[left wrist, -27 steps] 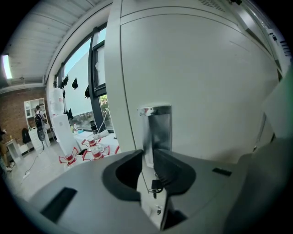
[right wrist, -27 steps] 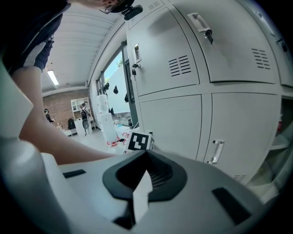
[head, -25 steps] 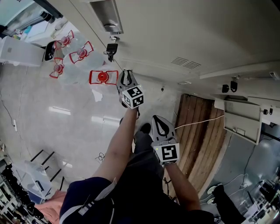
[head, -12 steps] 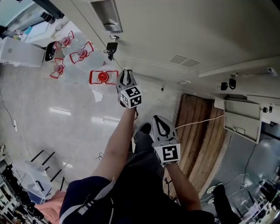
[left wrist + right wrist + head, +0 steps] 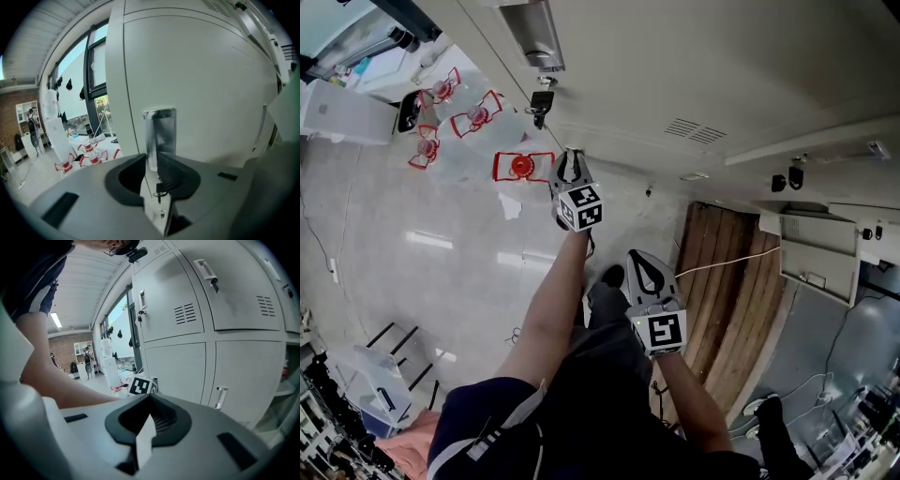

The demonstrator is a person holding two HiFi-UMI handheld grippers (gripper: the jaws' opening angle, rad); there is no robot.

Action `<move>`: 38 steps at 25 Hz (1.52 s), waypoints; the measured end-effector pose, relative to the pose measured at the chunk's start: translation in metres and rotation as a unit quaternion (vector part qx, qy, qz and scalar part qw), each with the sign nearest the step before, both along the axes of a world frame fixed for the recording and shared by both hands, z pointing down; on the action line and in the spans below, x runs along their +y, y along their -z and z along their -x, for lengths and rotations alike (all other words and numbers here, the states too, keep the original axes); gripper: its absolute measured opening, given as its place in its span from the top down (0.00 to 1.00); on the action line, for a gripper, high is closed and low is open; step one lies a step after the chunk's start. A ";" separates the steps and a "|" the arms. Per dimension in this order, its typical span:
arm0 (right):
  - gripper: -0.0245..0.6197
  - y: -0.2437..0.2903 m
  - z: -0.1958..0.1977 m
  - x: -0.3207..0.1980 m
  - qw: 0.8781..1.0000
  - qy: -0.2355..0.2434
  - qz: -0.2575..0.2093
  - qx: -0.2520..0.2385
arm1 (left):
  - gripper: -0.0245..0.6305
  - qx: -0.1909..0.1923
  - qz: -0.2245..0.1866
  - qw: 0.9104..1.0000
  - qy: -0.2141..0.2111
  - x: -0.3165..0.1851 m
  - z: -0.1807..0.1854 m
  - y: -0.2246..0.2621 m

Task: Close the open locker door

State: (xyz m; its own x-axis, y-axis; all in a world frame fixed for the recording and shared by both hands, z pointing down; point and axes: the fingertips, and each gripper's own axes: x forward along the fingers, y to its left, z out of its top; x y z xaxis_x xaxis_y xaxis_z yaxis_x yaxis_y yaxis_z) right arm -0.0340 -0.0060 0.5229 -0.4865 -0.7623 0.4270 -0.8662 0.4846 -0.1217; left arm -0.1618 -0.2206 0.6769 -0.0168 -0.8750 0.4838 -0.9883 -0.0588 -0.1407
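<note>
The white locker door (image 5: 201, 89) fills the left gripper view; its metal recessed handle (image 5: 160, 133) sits straight ahead, with a key (image 5: 160, 188) hanging just below. I cannot tell whether the door sits flush with its frame. My left gripper (image 5: 151, 168) is held close in front of the handle, its jaws a narrow gap apart with nothing between them. From the head view, the left gripper (image 5: 571, 164) is stretched out toward the locker front (image 5: 675, 75), just under the key (image 5: 540, 103). My right gripper (image 5: 641, 262) hangs back near the body, jaws together and empty.
Several water bottles with red handles (image 5: 473, 117) lie on the floor to the left of the lockers. A wooden pallet (image 5: 731, 281) and a white cable lie to the right, beside an open shelf unit (image 5: 820, 258). More closed lockers (image 5: 173, 310) show in the right gripper view.
</note>
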 end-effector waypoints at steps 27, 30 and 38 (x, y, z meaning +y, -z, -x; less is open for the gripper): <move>0.96 0.005 0.006 0.004 1.000 0.004 0.001 -0.004 | 0.86 -0.001 -0.007 0.997 -0.074 0.013 -0.002 0.000; 0.96 0.007 0.008 0.004 1.000 0.006 -0.011 -0.009 | 0.86 0.000 -0.005 0.997 -0.077 0.015 -0.002 -0.001; 0.96 0.003 0.012 0.011 1.000 0.013 0.002 -0.010 | 0.86 -0.003 -0.002 0.997 -0.082 0.023 -0.001 -0.001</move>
